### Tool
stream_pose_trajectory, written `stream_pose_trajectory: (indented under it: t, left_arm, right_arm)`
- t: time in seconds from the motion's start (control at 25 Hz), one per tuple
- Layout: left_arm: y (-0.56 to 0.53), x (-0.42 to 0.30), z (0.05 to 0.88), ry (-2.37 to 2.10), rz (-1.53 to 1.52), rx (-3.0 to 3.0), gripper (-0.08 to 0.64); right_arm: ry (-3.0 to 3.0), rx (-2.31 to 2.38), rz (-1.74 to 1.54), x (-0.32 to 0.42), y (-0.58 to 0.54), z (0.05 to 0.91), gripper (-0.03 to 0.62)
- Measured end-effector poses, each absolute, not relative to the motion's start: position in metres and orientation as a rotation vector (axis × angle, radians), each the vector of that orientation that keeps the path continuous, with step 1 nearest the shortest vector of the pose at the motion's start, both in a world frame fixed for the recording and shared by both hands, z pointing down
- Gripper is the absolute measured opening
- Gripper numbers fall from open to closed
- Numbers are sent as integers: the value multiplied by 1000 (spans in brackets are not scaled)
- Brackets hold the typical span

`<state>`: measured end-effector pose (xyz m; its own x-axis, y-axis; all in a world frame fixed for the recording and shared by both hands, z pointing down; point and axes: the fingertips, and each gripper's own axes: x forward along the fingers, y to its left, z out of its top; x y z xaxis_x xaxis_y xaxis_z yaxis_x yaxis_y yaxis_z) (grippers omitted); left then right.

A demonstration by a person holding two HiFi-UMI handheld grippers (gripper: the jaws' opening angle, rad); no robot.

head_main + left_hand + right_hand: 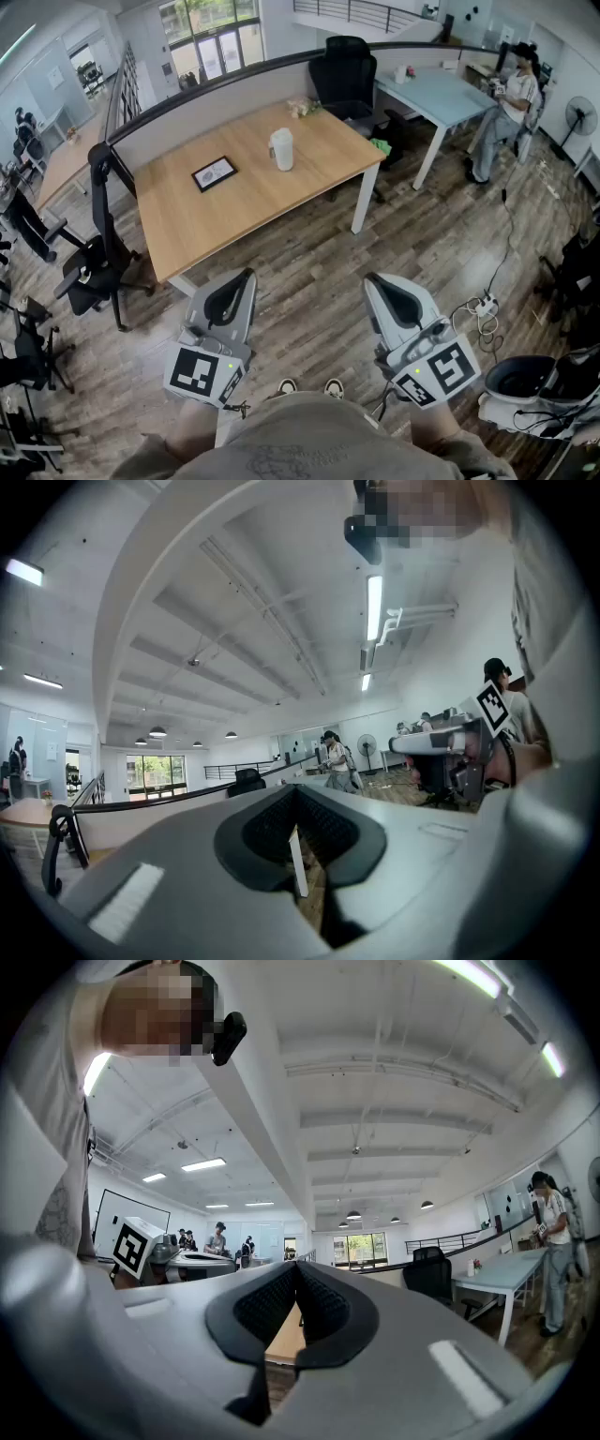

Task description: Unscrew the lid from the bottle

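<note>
Pale wood is the top of the desk [187, 230] on which the white bottle [281, 149] stands upright, towards its far side. A black-framed card [214, 173] lies flat near the bottle on its left, apart from it. Bare wood all round the bottle leaves room, I judge, for 1 gripper to steady the body while the other turns the lid.

The 2 grippers are nowhere near it. The left gripper [247, 275] and the right gripper [369, 278] are held low in front of the person's waist, side by side, pointing roughly level towards the desk, with bare floor between them and its near edge. Each has its jaws closed pad to pad with nothing clamped between them; through the slot below the pads only floor and a bit of the desk show. That reads as a ready posture before walking up, so the unscrewing has not begun.

Much cannot be made out. From the head view the bottle is too small to separate lid from body, so the lid's shape and tightness are unknown. Neither gripper view shows the bottle, since each gripper's own grey body fills the lower half of its view. The person's hands are covered by the grippers and the shirt, and only the toes of 2 shoes [309, 386] show below.
</note>
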<state>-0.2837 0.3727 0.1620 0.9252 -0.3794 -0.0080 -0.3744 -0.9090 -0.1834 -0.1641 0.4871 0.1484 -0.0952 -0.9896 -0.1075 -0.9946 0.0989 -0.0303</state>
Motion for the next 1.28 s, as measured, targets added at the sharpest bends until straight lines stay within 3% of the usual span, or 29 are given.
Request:
stream_pose_trajectory:
  t: [1.08, 1.12, 1.16, 1.2, 1.24, 1.28]
  left_arm:
    - [416, -249, 186, 769, -35, -2886, 2]
    - [416, -250, 184, 810, -15, -2876, 3]
    - [417, -251, 184, 844, -2, -2871, 14]
    - [417, -251, 184, 868, 1, -2870, 133]
    - [417, -251, 186, 885, -6, -2871, 244]
    - [417, -251, 189, 898, -15, -2869, 289]
  right_arm:
    - [2233, -1967, 10, -100, 527, 171, 14]
    - [2219, -1967, 10, -96, 530, 172, 32]
    - [2202, -1975, 7, -92, 532, 173, 111]
    - [2179, -1993, 0, -87, 533, 176, 239]
    - [2154, -2016, -9, -81, 534, 178, 261]
    - [2137, -2031, -21, -77, 534, 182, 284]
